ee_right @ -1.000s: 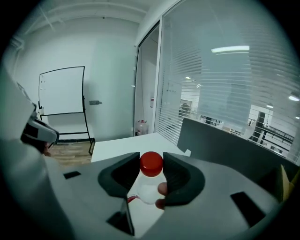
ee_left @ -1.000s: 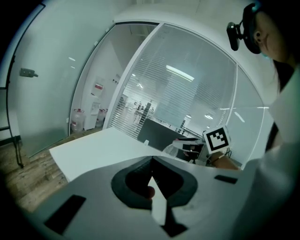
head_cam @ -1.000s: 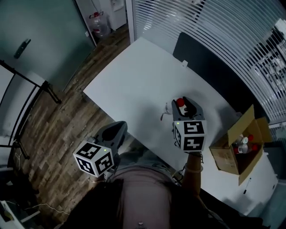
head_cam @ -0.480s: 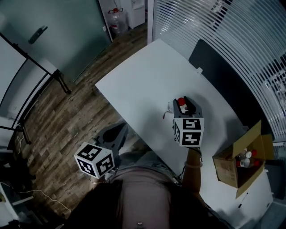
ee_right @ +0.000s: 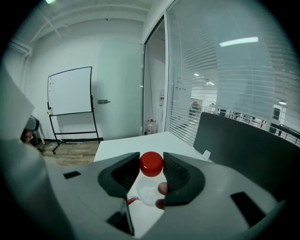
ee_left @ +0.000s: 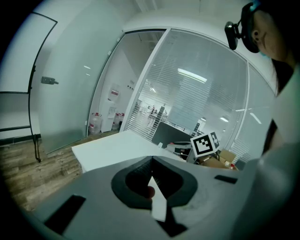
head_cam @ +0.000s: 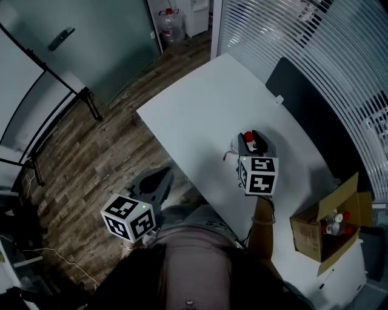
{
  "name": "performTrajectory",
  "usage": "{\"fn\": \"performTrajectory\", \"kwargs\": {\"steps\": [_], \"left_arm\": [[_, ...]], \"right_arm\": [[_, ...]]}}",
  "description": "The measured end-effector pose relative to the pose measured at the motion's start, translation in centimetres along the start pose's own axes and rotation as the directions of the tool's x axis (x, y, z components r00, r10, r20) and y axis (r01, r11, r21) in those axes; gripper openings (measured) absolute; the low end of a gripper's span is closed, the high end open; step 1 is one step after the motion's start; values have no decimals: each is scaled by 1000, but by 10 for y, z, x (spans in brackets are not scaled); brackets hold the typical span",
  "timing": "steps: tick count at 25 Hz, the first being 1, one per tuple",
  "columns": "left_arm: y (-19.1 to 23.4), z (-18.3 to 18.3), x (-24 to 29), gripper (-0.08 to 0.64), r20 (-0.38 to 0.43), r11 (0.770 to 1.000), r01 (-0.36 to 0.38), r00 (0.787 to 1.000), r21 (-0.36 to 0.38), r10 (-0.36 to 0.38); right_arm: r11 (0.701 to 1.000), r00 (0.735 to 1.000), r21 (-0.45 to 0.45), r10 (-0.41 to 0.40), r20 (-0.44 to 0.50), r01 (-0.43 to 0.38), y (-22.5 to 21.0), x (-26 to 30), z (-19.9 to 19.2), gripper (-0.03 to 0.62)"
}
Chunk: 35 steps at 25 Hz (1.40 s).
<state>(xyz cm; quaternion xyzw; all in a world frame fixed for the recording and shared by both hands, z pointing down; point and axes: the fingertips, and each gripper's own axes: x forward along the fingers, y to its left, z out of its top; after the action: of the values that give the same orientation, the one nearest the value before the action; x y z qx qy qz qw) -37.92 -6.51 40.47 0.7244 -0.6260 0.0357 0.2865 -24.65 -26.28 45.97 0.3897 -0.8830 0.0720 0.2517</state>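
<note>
Right hand-held gripper (head_cam: 251, 139) is clamped on a small clear bottle (ee_right: 149, 185) w/ a red cap (ee_right: 151, 163). The pads press its sides just below the cap, and the bottle is upright. It's over the white tabletop (head_cam: 194, 103), approx. midway along the near side. Can't tell if the base touches the surface or hangs just above it.

Left hand-held gripper (head_cam: 156, 177) has its jaws together w/ nothing btw them. It's held off the tabletop's edge, over the wood floor (head_cam: 91, 163) and close to the person's body, well apart from the bottle.

Progress, as I read it: one bottle is out and in the grip but not released. No other bottle stands on the tabletop, as far as the head view shows. The cardboard box (head_cam: 306, 233) at the tabletop's right end has its flaps open and several more red-capped bottles (head_cam: 334, 221) inside. So most of the lot looks untouched. The box is well apart from the gripped bottle.

Around: a dark partition panel (head_cam: 303, 100) along the tabletop's far side, w/ blinds (head_cam: 285, 30) behind it. There's a water jug (head_cam: 171, 17) on the floor by the glass door, and a whiteboard (ee_right: 70, 91) on a stand.
</note>
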Motion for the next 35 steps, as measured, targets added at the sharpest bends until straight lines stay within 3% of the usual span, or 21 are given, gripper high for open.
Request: {"fn": "performTrajectory", "kwargs": {"steps": [22, 35], "left_arm": [[-6, 6, 14, 6, -12, 997, 73, 997, 26, -73], [-25, 13, 31, 6, -48, 971, 227, 973, 76, -224]], "right_arm": [[1000, 1000, -2, -2, -31, 2, 1, -3, -4, 170], [995, 994, 14, -101, -36, 101, -5, -40, -1, 170]]}}
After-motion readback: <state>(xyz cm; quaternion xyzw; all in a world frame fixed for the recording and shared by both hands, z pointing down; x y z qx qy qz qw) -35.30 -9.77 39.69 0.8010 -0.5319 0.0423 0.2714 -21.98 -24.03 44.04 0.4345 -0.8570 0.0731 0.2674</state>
